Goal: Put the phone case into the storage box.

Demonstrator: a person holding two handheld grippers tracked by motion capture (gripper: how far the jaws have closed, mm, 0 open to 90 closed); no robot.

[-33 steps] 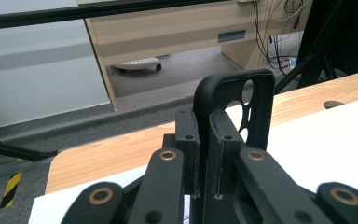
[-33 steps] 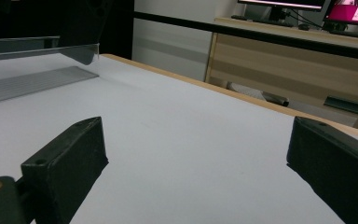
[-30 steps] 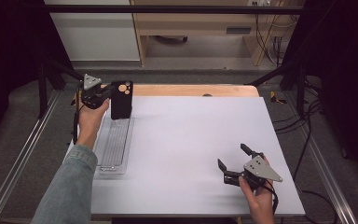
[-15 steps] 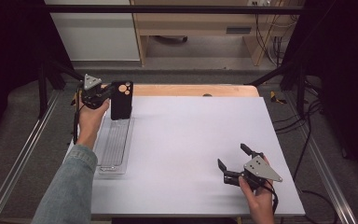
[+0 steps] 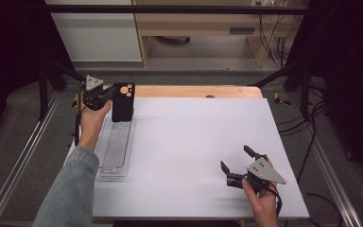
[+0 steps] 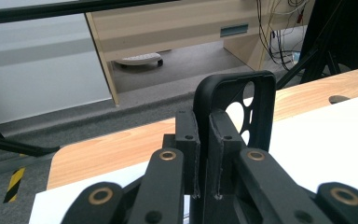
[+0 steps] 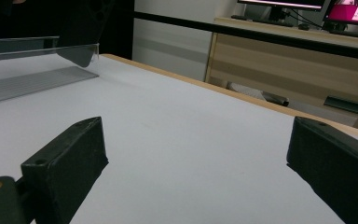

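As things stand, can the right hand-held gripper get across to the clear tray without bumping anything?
Probably yes. The right hand-held gripper is open and holds nothing, and only bare white tabletop separates it from the clear tray. The phone case is held over the tray's far end.

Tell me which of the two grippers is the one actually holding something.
The left gripper, at the table's far left corner: its jaws pinch the black phone case upright above the clear tray. The right gripper gapes open.

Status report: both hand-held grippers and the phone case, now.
Left hand-held gripper shut on black phone case, upright over clear tray. Right hand-held gripper open, empty. Nothing in the way.
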